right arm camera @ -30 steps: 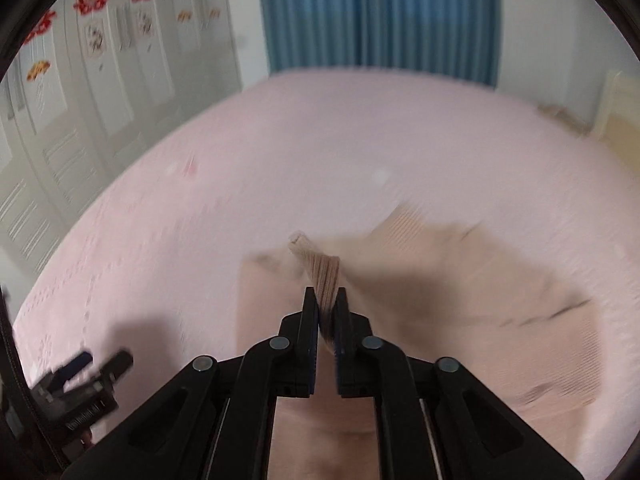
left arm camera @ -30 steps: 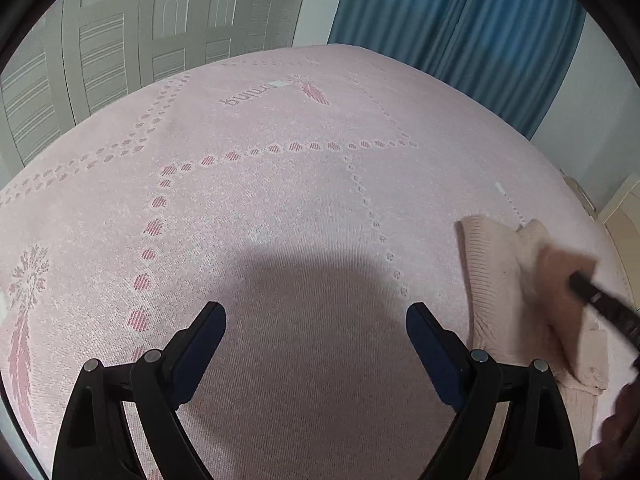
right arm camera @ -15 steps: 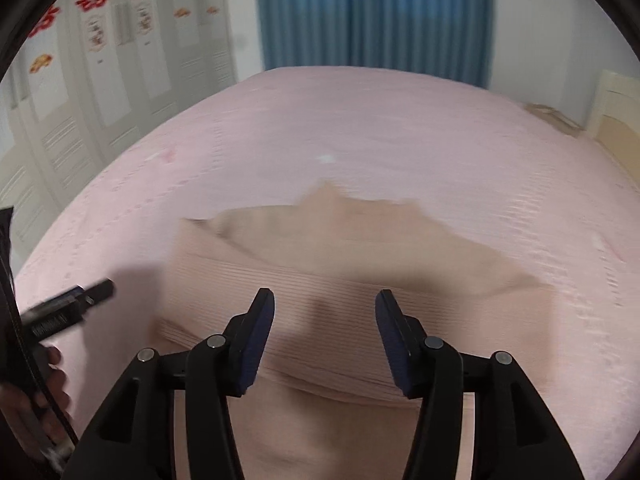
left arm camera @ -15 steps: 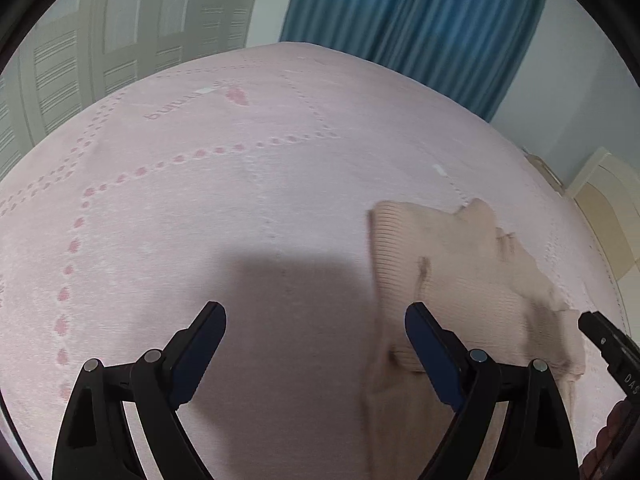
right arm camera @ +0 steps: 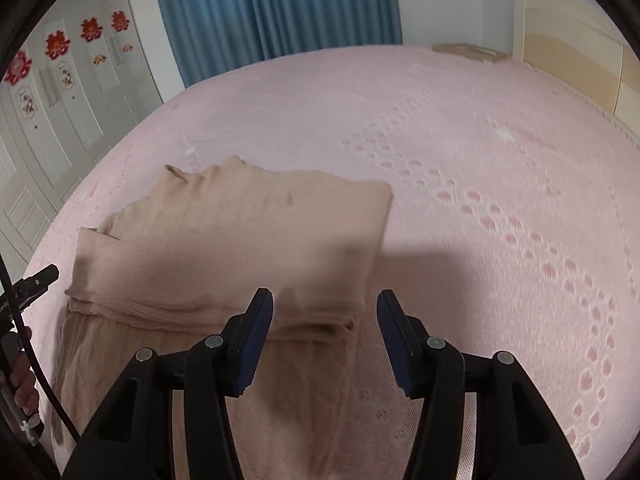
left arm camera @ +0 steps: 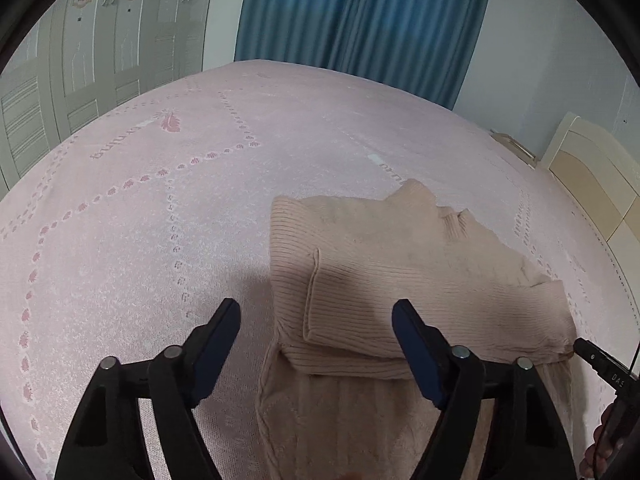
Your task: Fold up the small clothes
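The beige ribbed knit sweater (left arm camera: 400,280) lies flat on the pink patterned bedspread (left arm camera: 160,220), toward the near edge of the bed. Both sleeves are folded across the body, forming a layered band with its lower edge just ahead of both grippers. The collar (left arm camera: 416,192) points away from the cameras. Below the sleeve band the lower body of the garment (right arm camera: 208,380) extends toward the viewer, lightly wrinkled.

The left gripper (left arm camera: 316,340) hangs above the sweater's left edge; its blue-padded fingers (left arm camera: 218,344) stand wide apart and grasp nothing. One finger is over bare bedspread, the other over the folded sleeve.

The right gripper (right arm camera: 325,332) hangs above the sweater's right edge, fingers (right arm camera: 254,340) likewise spread and empty, the gap between them straddling the garment's border. Whether either gripper touches the fabric cannot be told.

Beyond the bed: blue pleated curtains (right arm camera: 276,8), pale panelled wardrobe doors (left arm camera: 100,64) with red floral decorations (right arm camera: 58,44), and a cream headboard (right arm camera: 576,64).
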Available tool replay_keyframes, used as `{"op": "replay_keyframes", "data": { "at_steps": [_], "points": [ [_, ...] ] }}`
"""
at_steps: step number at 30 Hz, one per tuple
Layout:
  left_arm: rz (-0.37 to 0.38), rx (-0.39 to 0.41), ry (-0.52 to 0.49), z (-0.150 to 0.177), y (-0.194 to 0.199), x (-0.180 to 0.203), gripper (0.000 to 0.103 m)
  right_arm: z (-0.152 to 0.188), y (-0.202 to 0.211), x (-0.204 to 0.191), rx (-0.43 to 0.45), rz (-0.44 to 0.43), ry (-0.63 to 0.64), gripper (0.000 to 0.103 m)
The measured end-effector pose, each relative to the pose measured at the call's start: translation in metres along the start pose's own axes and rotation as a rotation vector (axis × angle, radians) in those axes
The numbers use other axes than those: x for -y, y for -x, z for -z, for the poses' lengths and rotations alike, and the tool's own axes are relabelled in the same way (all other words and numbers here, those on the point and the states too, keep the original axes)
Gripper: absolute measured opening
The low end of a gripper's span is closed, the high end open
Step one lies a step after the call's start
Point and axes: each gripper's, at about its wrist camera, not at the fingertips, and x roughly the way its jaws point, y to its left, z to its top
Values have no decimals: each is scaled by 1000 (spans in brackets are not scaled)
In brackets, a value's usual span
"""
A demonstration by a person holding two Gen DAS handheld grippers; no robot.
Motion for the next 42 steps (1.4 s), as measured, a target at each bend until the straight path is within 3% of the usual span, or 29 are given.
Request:
{"op": "replay_keyframes", "data": {
  "at_steps": [3,7,12,25,27,29,36,42],
  "points": [
    [2,-22,20,-1,-6,-3,66,2,-13,0,-63,5,10,53],
    [46,-71,69,1,-15,-11,61,5,-17,-3,-65,-15,12,53],
    [51,-91,69,3,-23,-8,43,6,-23,-9,-68,20,43,53],
    [-22,-95,-31,9,-33,13,32,1,-26,-2,-88,-22,-5,53],
    [-39,-84,-35,9,-32,13,17,1,-24,-2,-83,-32,-7,53],
    [-56,-61,-48,8,-29,13,9,-1,-21,-3,-73,-45,-5,53],
    [-22,10,-69,6,-11,14,7,-9,2,-7,33,-72,2,53],
    [-17,-2,-57,8,-8,8,7,-8,-5,-4,14,-53,-17,53]
  ]
}}
